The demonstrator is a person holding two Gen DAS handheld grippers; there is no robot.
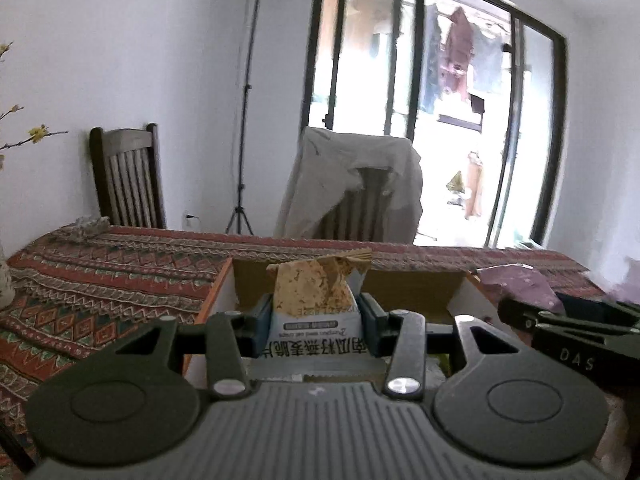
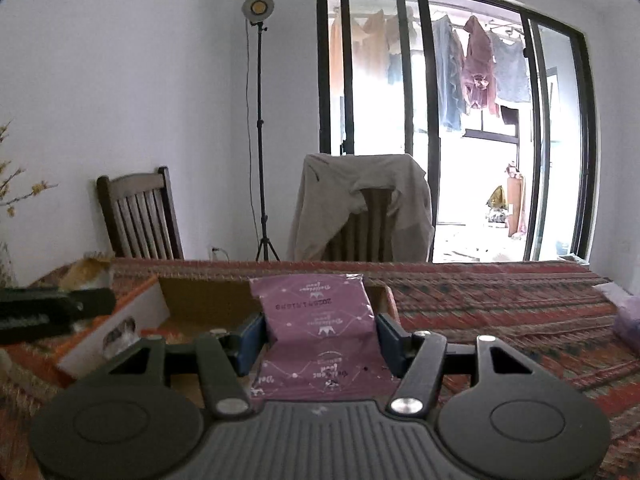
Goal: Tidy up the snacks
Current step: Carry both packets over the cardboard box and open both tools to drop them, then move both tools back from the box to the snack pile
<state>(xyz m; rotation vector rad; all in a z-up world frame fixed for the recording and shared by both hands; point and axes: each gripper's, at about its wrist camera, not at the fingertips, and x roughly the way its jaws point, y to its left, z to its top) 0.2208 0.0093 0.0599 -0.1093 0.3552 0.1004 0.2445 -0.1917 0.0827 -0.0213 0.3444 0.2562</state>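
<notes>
My left gripper (image 1: 314,320) is shut on a white and tan oat crisp packet (image 1: 316,300) and holds it over an open cardboard box (image 1: 408,284). My right gripper (image 2: 318,336) is shut on a purple snack packet (image 2: 320,320) over the same box (image 2: 200,300). The purple packet (image 1: 520,284) and the right gripper show at the right of the left wrist view. The left gripper (image 2: 52,310) and its tan packet (image 2: 86,274) show at the left of the right wrist view.
The box stands on a table with a patterned red cloth (image 2: 500,304). Two wooden chairs (image 2: 138,216) stand behind it, one draped with a grey garment (image 2: 360,196). A lamp tripod (image 2: 262,160) stands by the wall. A pale purple bag (image 2: 630,316) lies at the far right.
</notes>
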